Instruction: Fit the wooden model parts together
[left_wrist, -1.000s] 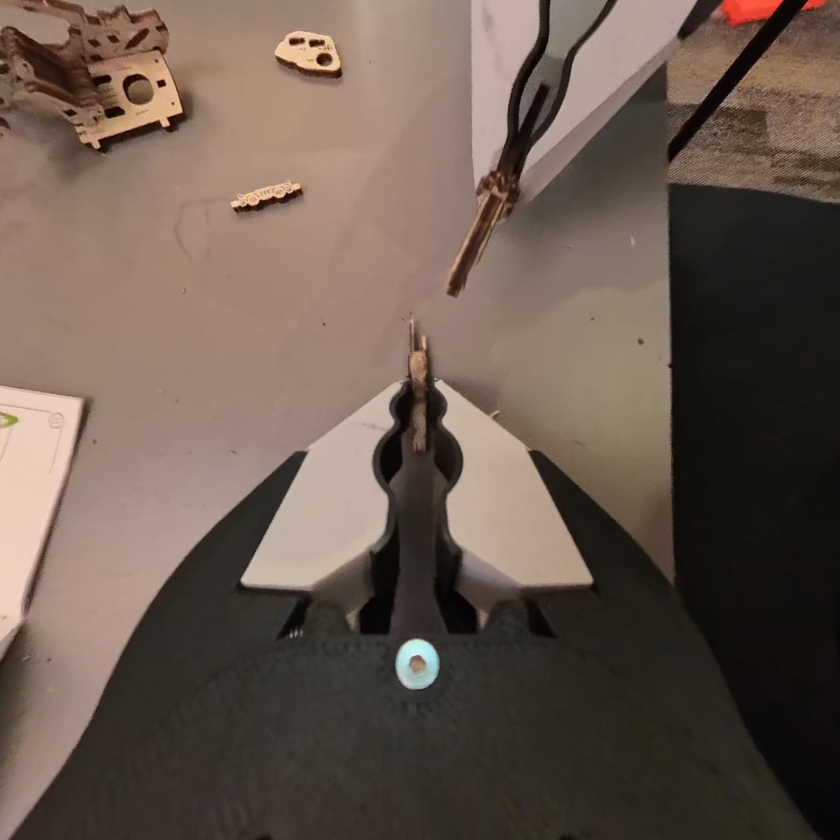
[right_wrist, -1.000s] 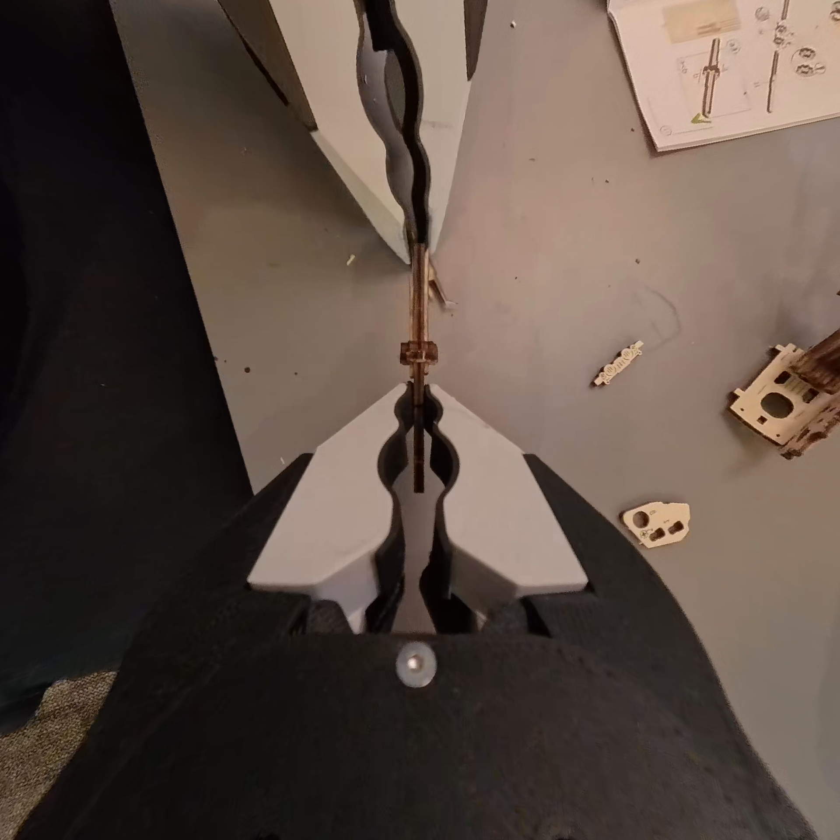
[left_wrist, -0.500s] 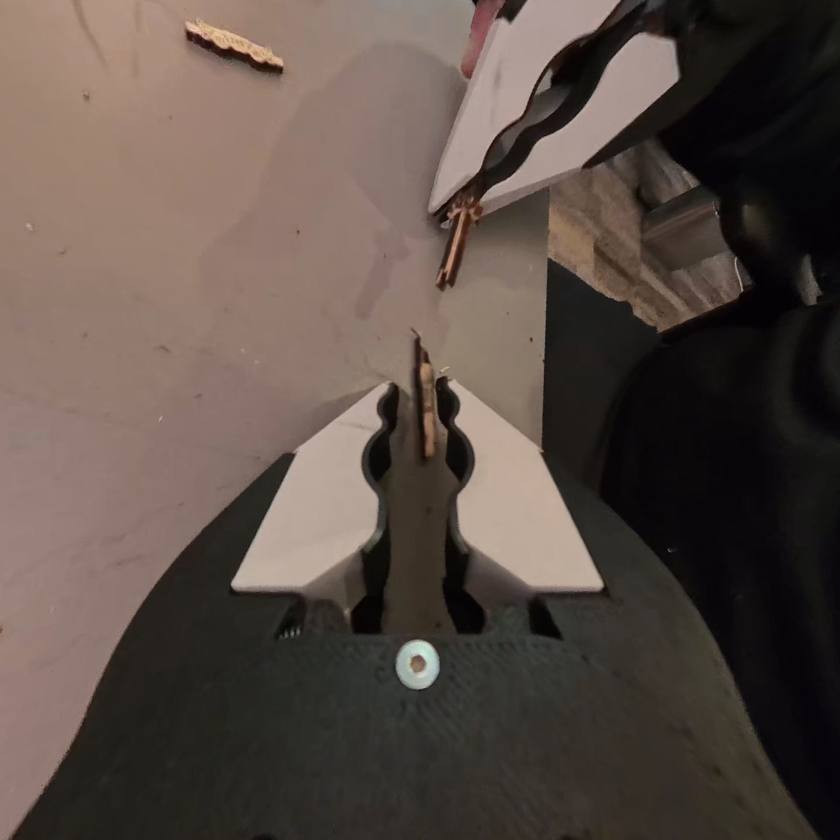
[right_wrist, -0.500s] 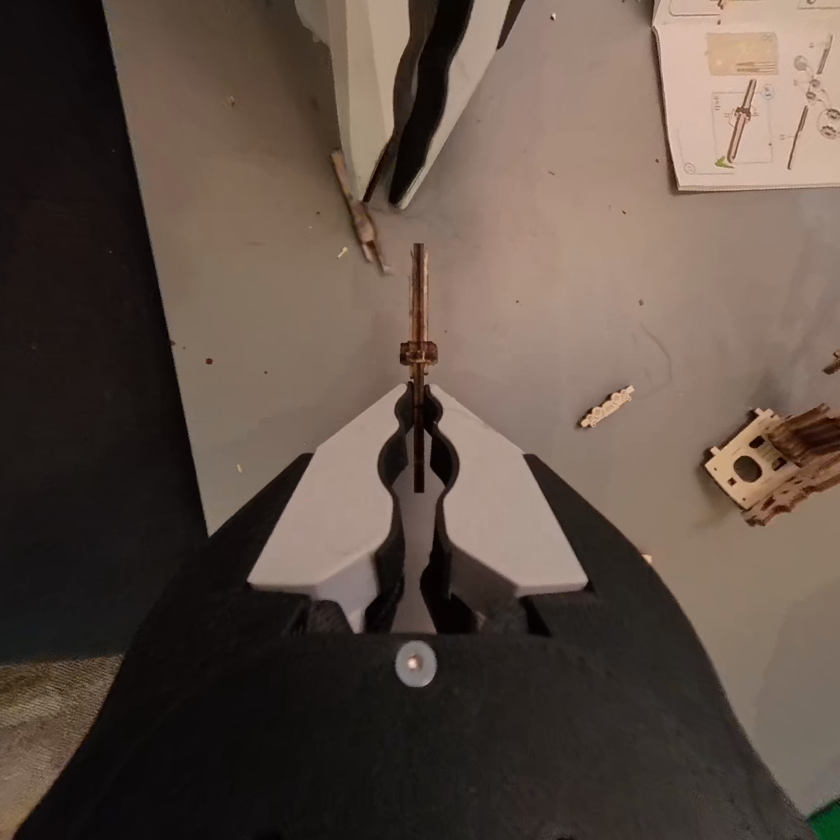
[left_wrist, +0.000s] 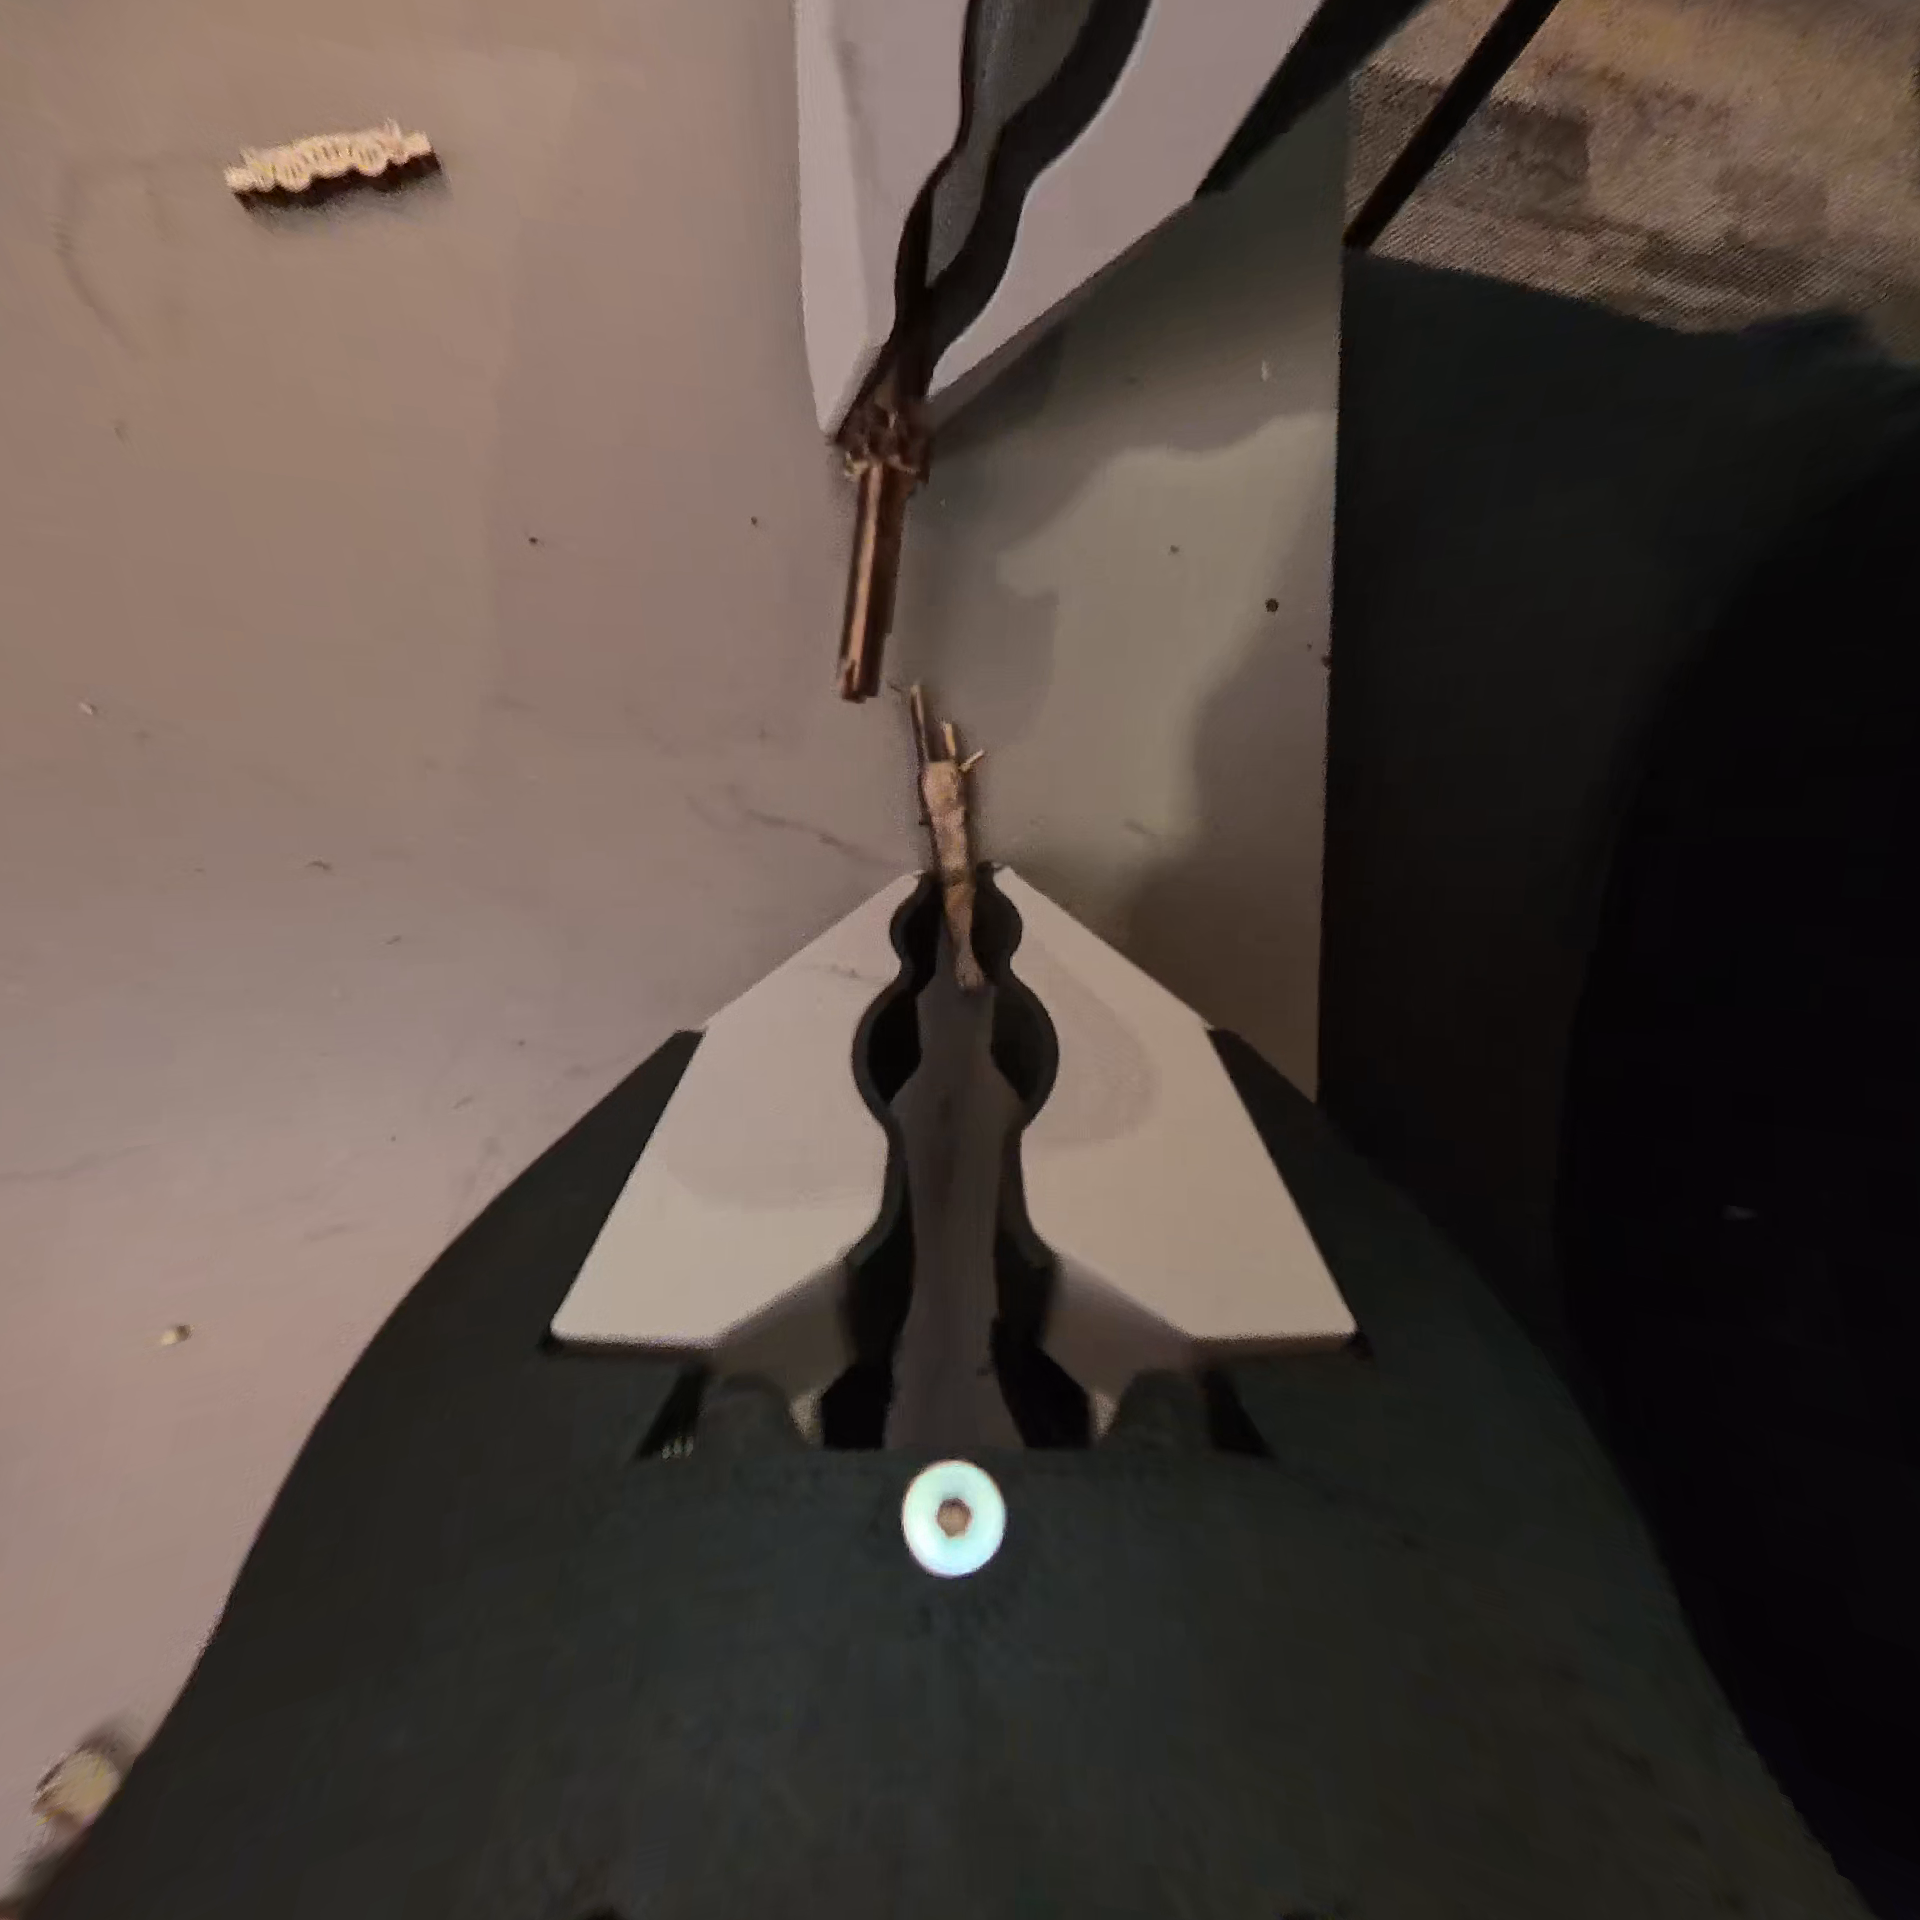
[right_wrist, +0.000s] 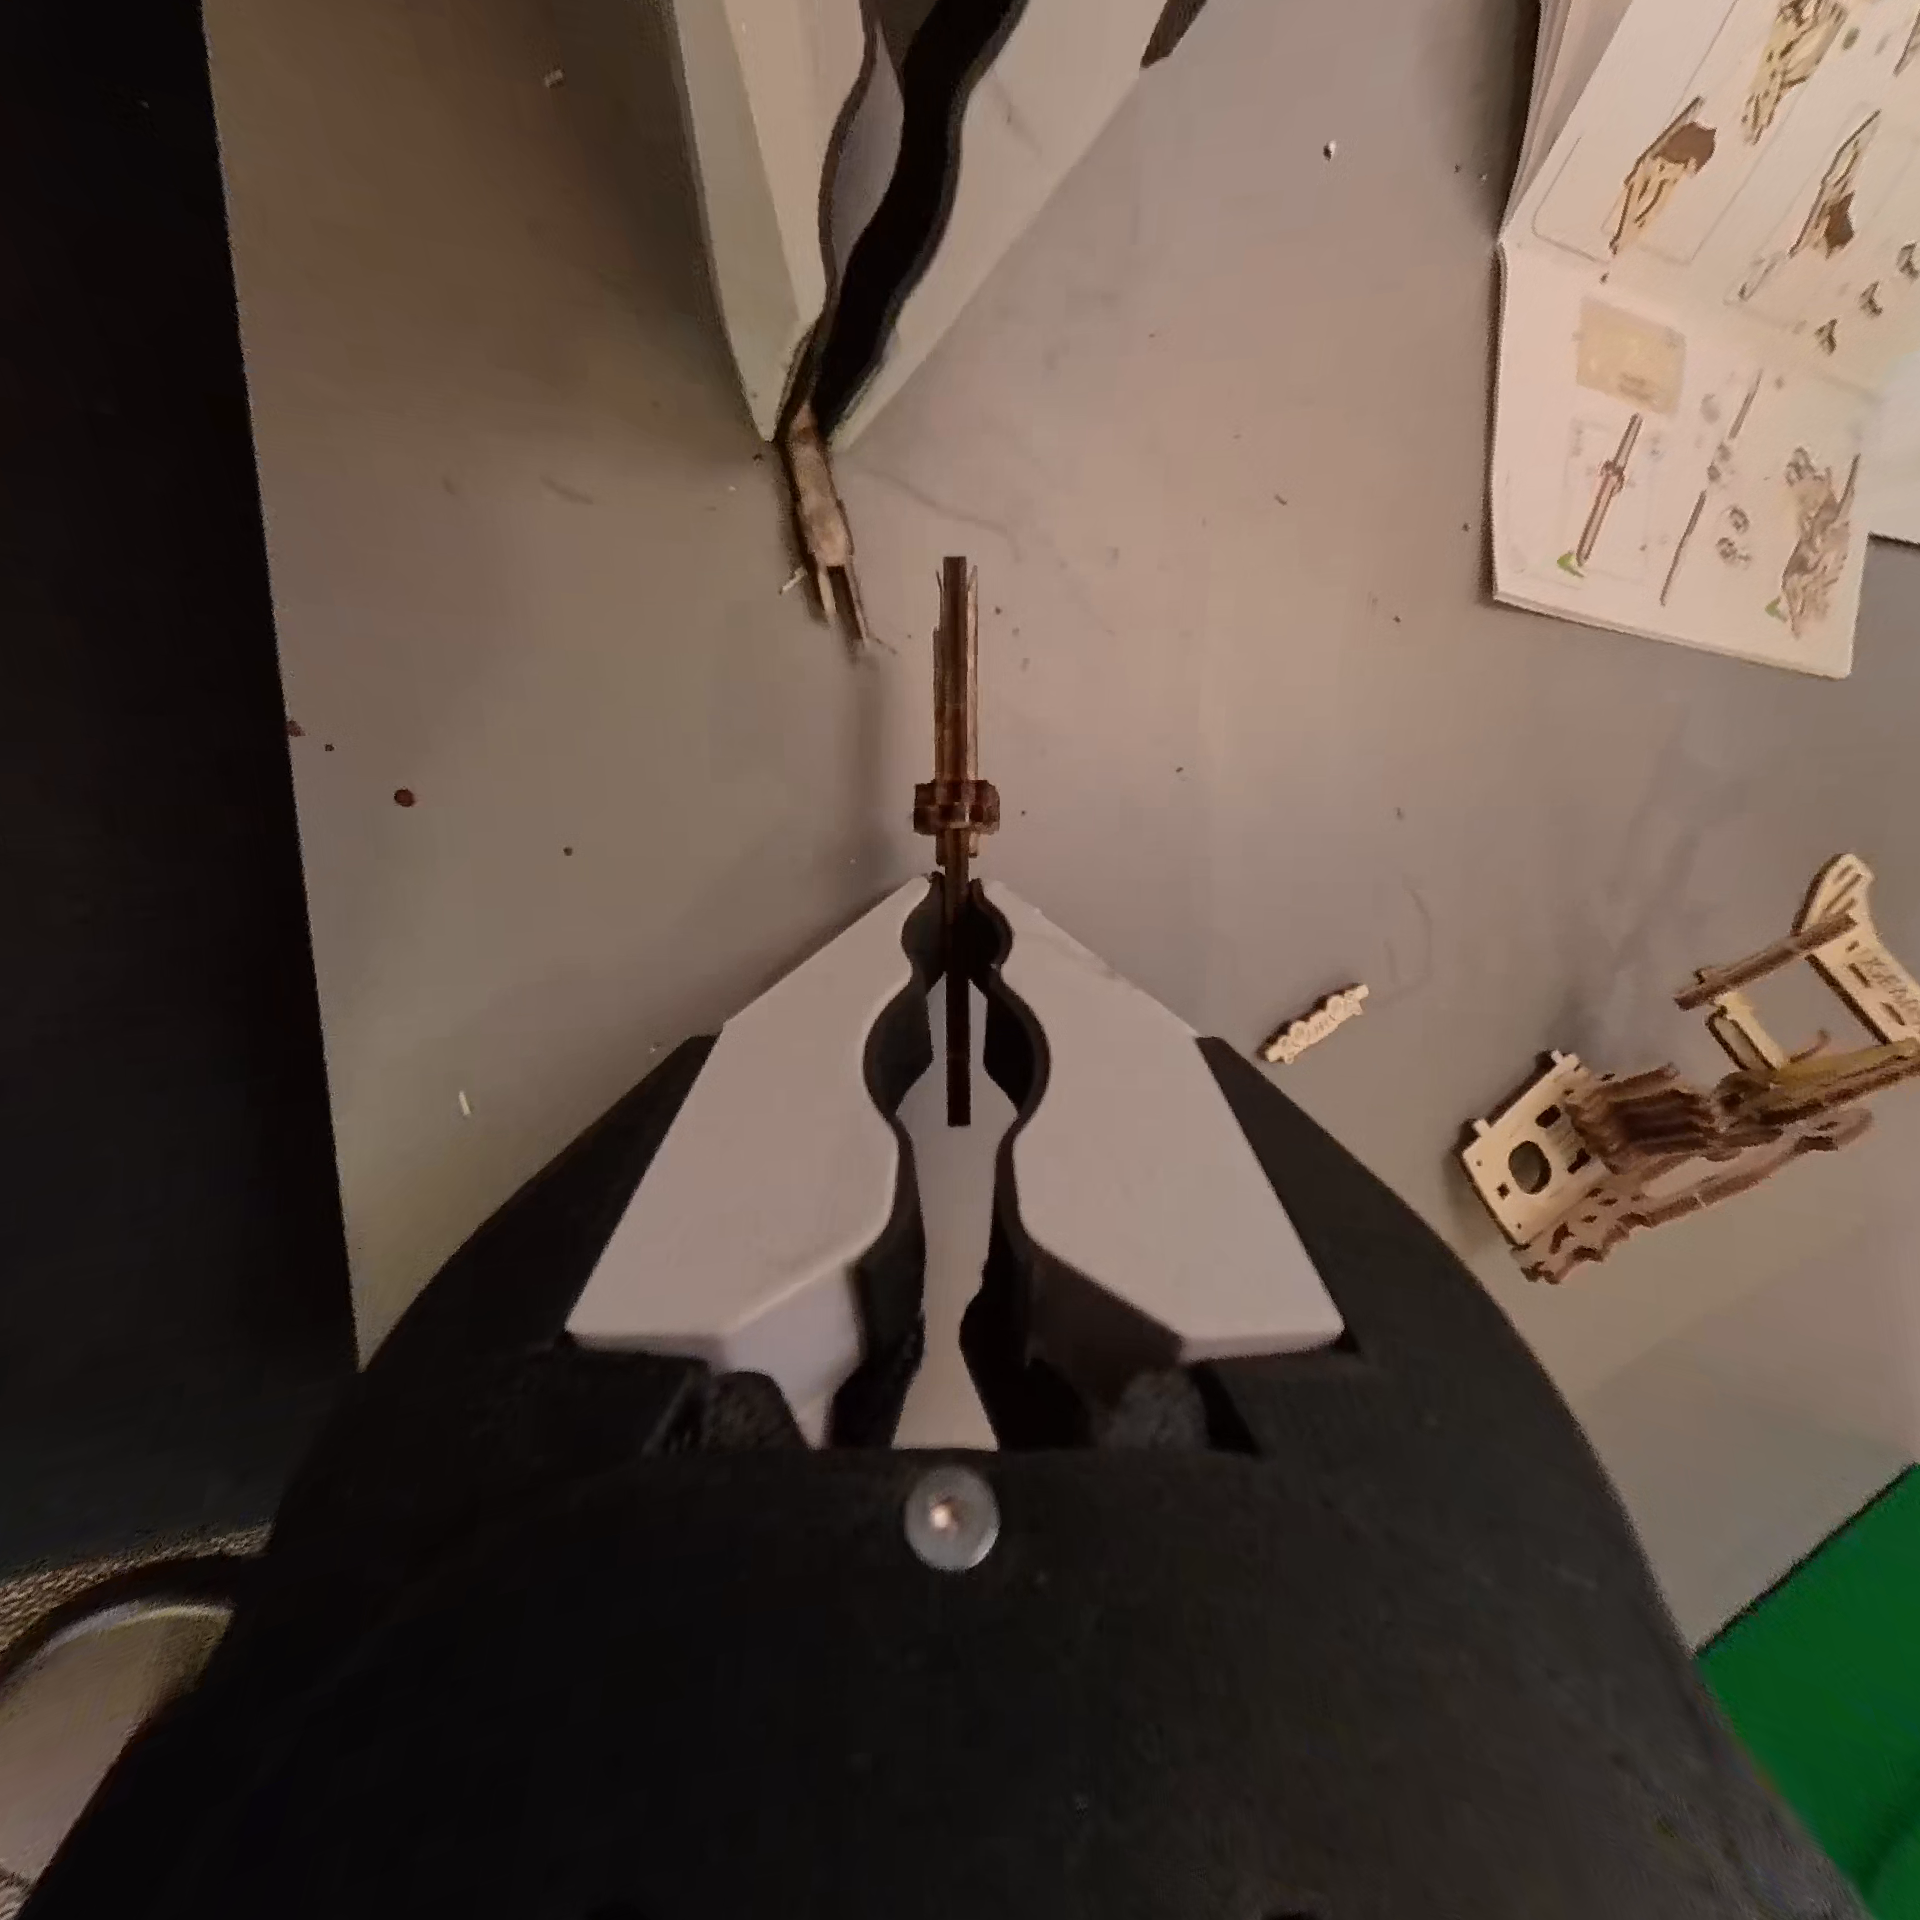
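Over the grey surface (right_wrist: 1195, 623), both grippers' fingers pinched thin wooden strips, tips newly drawn near, unjoined.

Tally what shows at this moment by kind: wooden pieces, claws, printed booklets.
Wooden pieces held in claws: 2, forked strip and collared rod
Loose wooden pieces on table: 2, small link and partly built assembly
Claws: 2, left claw and right claw
Instruction booklet: 1
Total: 7

I see a grey table top (right_wrist: 1195, 644), scuffed and speckled with small crumbs, under dim warm light. Past the table's edge lies dark, mottled carpet (left_wrist: 1662, 177), with a black surface (left_wrist: 1558, 831) just beside the table. Near the table's other edge I see a bright green patch (right_wrist: 1839, 1621).
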